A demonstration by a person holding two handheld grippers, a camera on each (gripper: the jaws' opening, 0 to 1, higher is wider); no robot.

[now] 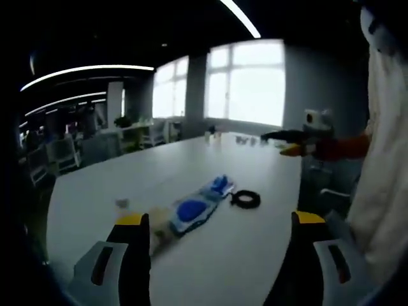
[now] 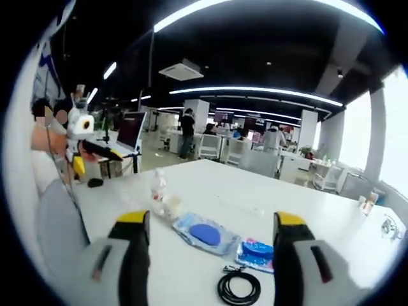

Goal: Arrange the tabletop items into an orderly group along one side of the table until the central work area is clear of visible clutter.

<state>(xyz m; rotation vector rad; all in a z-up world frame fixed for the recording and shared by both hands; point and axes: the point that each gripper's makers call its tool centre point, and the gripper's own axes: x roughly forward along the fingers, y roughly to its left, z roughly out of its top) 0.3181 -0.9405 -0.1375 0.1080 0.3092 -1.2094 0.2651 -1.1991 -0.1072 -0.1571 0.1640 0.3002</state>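
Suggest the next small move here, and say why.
Probably lower the right tongs onto the black cable coil lying nearest between its open jaws. The coil, the blue packets and the small bottle sit mid-table, and both tongs hover open, holding nothing.

Bright windows [image 1: 245, 86], ceiling light strips [image 2: 268, 92], computer monitor [image 2: 130, 129], standing person [image 2: 187, 131], white office chairs [image 2: 210, 146]

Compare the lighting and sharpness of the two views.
Left gripper view: backlit by blown-out bright windows, so the white table looks grey and dim, and the flat blue-and-white packets and coiled black cable are soft. Right gripper view: brighter and evenly lit by ceiling light strips; the clear plastic bottle is slightly blurred, and straight lines bow near the edges.
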